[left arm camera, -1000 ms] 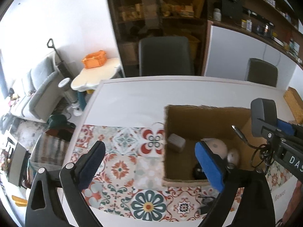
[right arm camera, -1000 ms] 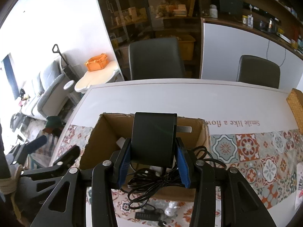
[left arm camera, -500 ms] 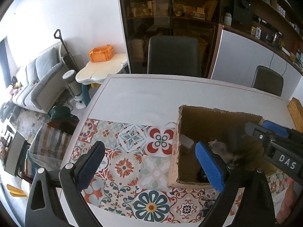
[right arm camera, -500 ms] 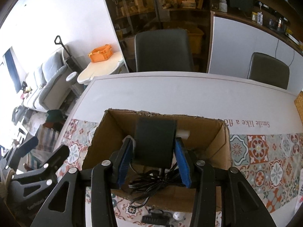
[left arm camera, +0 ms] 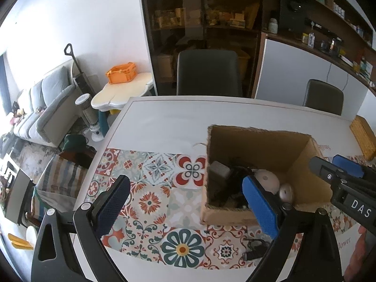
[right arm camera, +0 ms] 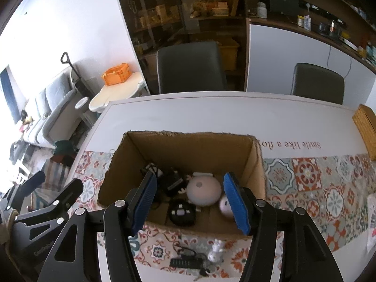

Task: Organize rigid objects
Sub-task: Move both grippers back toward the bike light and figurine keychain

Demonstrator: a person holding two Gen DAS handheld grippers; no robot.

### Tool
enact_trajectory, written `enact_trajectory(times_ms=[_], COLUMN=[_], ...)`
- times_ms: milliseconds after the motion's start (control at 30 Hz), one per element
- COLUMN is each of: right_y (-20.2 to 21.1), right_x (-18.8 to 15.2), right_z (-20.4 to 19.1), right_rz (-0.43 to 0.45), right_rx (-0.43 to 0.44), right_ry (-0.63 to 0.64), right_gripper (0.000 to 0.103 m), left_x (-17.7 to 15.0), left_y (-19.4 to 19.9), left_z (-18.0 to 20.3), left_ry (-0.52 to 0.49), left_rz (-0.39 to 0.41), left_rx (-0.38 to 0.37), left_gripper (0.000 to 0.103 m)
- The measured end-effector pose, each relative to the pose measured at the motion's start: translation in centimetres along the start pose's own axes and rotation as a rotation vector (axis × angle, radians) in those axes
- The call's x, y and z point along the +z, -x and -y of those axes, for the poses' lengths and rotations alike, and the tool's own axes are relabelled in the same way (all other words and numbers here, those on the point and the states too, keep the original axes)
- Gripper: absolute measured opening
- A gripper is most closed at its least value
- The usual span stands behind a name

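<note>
An open cardboard box (right arm camera: 188,149) stands on the patterned table mat. Inside it lie a pink round device (right arm camera: 204,191), a small pink egg-shaped thing (right arm camera: 223,205), a black round item (right arm camera: 182,212) and a black adapter with its cable (right arm camera: 172,179). My right gripper (right arm camera: 189,178) hovers over the box's near side; its jaws are opening and nothing is between the blue pads. My left gripper (left arm camera: 185,183) stands open and empty over the mat, left of the box (left arm camera: 258,145). A grey block (left arm camera: 219,170) also lies in the box.
In front of the box lie a black hub (right arm camera: 185,262), a small white figurine (right arm camera: 216,252) and keys. A woven yellow box (right arm camera: 365,131) sits at the table's right edge. Two dark chairs (right arm camera: 190,65) stand behind the table, whose left edge is close.
The black adapter with its cable, held between the right pads before, now lies in the box. The right jaws have spread apart. The left gripper stays open.
</note>
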State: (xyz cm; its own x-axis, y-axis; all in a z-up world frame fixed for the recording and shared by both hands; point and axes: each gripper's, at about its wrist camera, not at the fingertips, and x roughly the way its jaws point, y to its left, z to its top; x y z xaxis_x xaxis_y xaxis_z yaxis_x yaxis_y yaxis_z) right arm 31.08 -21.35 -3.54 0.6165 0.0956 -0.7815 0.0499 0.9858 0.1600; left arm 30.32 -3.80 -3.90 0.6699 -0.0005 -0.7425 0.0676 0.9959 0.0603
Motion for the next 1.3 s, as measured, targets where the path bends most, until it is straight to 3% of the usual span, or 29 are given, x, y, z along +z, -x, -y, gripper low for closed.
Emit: enact_trajectory(times_ms=[600,833,1300], right_y=[4.4,3.7,0.0], right_x=[-5.8,-8.0,-11.6], right_z=[4.0,4.6,4.7], right_rz=[0.039,0.0,-0.134], right_rx=[-0.021,-0.016,-0.012], right_ry=[-0.088,-0.091,-0.079], right_gripper=[0.065,0.065,0.065], left_x=[-4.8,-7.0,-10.3], left_y=[3.0,2.7,-0.9], left_z=[3.5,4.1,3.8], left_ry=[-0.062,-0.076,-0.059], left_rz=[-0.01,-0.023,-0.129], left_rx=[-0.045,-0.045,-0.011], left_gripper=[0.098,0.098,0.098])
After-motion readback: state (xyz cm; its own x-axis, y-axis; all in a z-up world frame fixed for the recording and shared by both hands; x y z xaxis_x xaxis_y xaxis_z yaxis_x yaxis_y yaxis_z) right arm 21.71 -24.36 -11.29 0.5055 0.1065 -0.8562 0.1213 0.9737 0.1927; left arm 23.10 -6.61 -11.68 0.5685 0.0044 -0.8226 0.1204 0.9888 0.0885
